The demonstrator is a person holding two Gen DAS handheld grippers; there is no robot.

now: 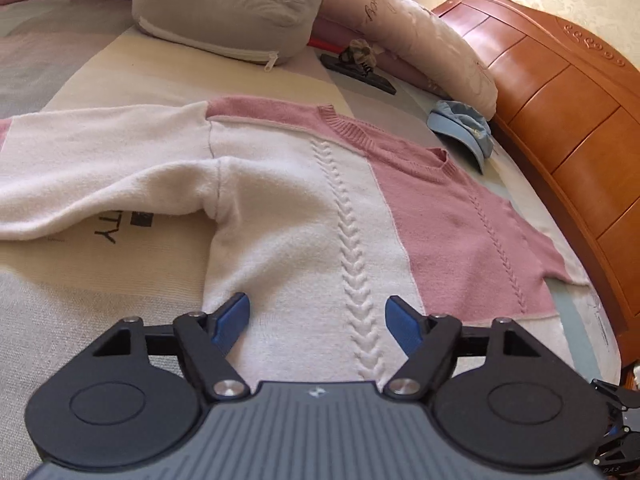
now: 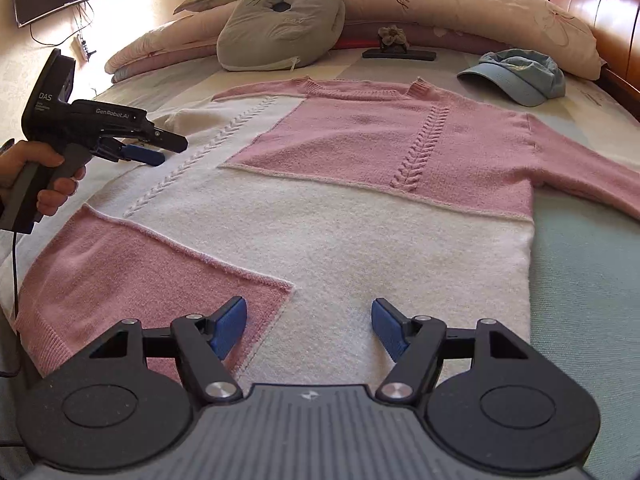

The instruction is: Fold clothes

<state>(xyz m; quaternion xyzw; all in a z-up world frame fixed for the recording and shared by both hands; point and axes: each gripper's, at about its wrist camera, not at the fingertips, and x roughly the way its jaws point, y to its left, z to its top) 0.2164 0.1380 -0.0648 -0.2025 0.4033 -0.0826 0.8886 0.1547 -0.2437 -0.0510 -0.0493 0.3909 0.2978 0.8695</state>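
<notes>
A pink and white knitted sweater (image 1: 304, 208) lies flat, front up, on the bed, neck toward the pillows. Its white sleeve (image 1: 100, 188) stretches out to the left in the left wrist view. The pink sleeve (image 2: 584, 176) runs off to the right in the right wrist view. My left gripper (image 1: 318, 320) is open above the white cable-knit panel near the armpit, with nothing between its blue pads. A hand holds it at the sweater's (image 2: 340, 220) left side, where the left gripper (image 2: 164, 150) shows from the side. My right gripper (image 2: 308, 328) stands open over the hem area, holding nothing.
A grey cat cushion (image 2: 280, 20) and long pink bolsters (image 2: 460, 4) line the far side. A blue cap (image 2: 516, 74) lies near the pink shoulder. A black flat object (image 2: 400, 54) with a fabric flower lies beyond the collar. A wooden headboard (image 1: 560, 120) borders the bed.
</notes>
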